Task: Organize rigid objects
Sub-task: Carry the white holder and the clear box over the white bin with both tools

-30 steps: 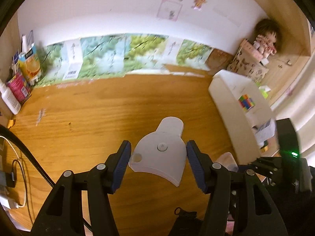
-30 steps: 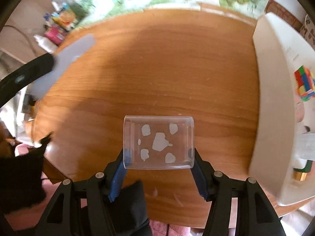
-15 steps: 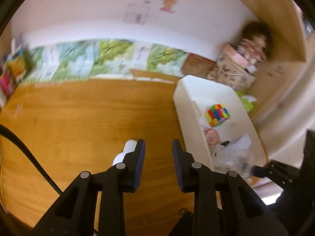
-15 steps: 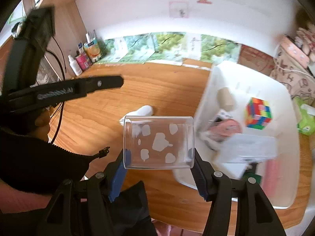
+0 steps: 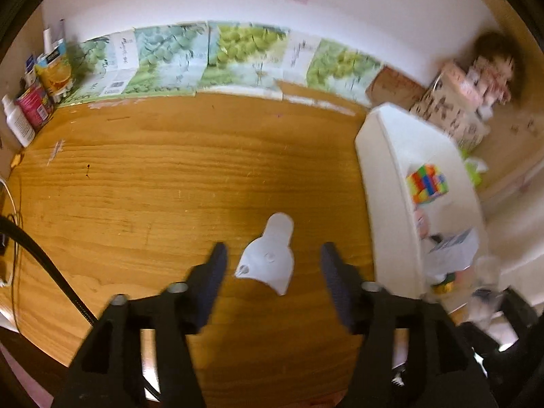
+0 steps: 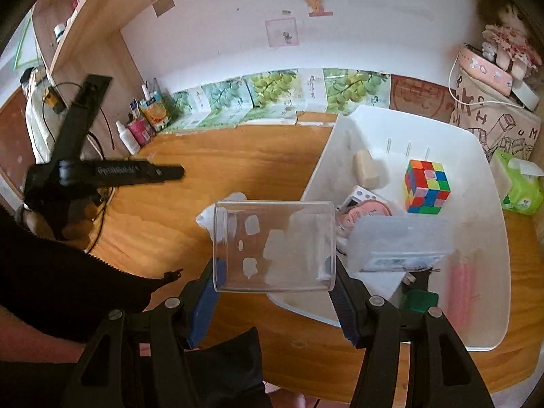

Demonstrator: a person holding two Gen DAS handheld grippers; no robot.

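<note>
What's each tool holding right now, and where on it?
Right tool: clear plastic cup, clamped across its sides. Left tool: nothing; white scoop lies loose between open jaws.

Soft, even, warm daylight in both views, with no hard shadows. Left wrist view is motion-blurred throughout, worst at the right edge, where the doll [image 5: 494, 64] and white bin [image 5: 391, 183] smear. Right wrist view is sharper; the rubik's cube [image 6: 426, 186] is crisp. Mild glare on the wooden table [image 6: 217, 166] and on the clear container [image 6: 273, 244]. Heavy fisheye bending, black vignette corners.
</note>
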